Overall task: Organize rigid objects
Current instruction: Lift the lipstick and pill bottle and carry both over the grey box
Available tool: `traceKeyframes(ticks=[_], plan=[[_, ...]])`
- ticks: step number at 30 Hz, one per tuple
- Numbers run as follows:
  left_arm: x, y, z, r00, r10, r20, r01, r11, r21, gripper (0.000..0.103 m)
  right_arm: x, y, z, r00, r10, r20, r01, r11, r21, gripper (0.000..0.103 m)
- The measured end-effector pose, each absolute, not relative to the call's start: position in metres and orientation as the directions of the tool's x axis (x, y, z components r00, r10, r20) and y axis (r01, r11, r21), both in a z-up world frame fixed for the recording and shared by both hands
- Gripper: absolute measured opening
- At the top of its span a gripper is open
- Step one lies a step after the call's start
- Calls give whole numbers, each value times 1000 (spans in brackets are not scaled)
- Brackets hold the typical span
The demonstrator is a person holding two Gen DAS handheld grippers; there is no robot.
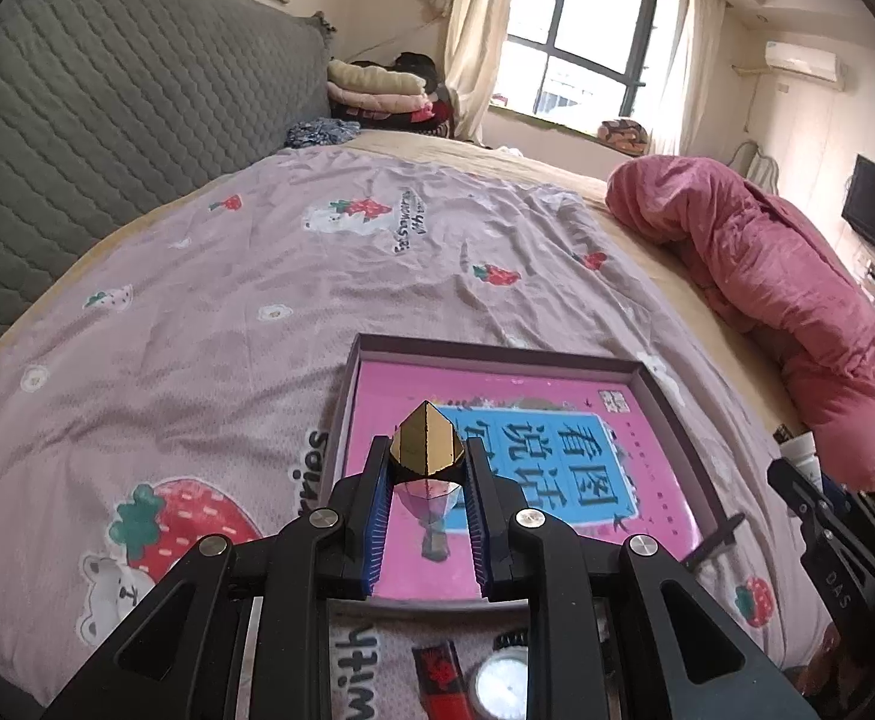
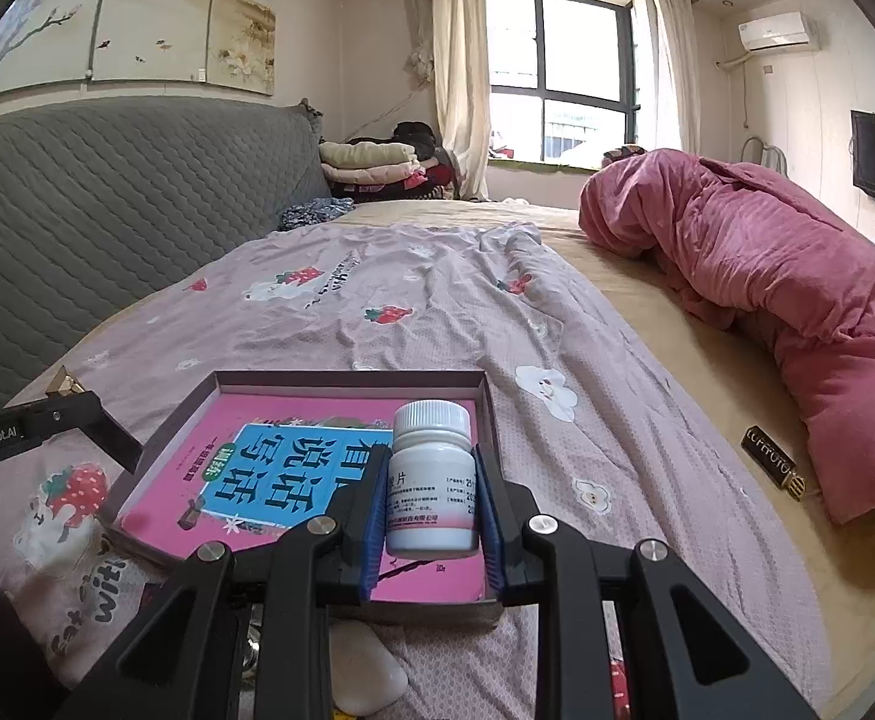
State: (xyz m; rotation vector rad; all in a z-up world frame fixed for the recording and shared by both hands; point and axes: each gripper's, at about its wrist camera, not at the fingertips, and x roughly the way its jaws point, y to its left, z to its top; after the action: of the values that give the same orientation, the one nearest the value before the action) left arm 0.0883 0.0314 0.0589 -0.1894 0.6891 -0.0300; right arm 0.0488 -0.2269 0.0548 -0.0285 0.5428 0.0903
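A shallow box (image 1: 497, 354) with a pink book (image 1: 557, 420) in it lies on the bed; it also shows in the right wrist view (image 2: 341, 381). My left gripper (image 1: 428, 462) is shut on a faceted gold and black object (image 1: 428, 447) above the box's near left part. My right gripper (image 2: 431, 468) is shut on a white pill bottle (image 2: 432, 480), held upright over the box's near right corner. The left gripper's finger with the gold object's tip (image 2: 62, 381) shows at the left of the right wrist view.
The bed has a pink strawberry-print sheet (image 1: 257, 300). A rolled pink quilt (image 2: 767, 300) lies to the right, with a dark small case (image 2: 773, 459) beside it. A red object (image 1: 443, 678) and a round white thing (image 1: 500, 684) lie near the box's front, and a white soap-like block (image 2: 365, 672).
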Motion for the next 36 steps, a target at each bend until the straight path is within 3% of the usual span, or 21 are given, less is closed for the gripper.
traceKeyframes(ticks=[21,36], plan=[[151,31,34,792,-56,-608,-57,985,-165,23,97,-245,30,824,52,-564,-48,999,21,27],[154,26,-5,745,-38,-666,-48,993,-111,23,118,-243,15,806,57,-589,-47,998,32,27]])
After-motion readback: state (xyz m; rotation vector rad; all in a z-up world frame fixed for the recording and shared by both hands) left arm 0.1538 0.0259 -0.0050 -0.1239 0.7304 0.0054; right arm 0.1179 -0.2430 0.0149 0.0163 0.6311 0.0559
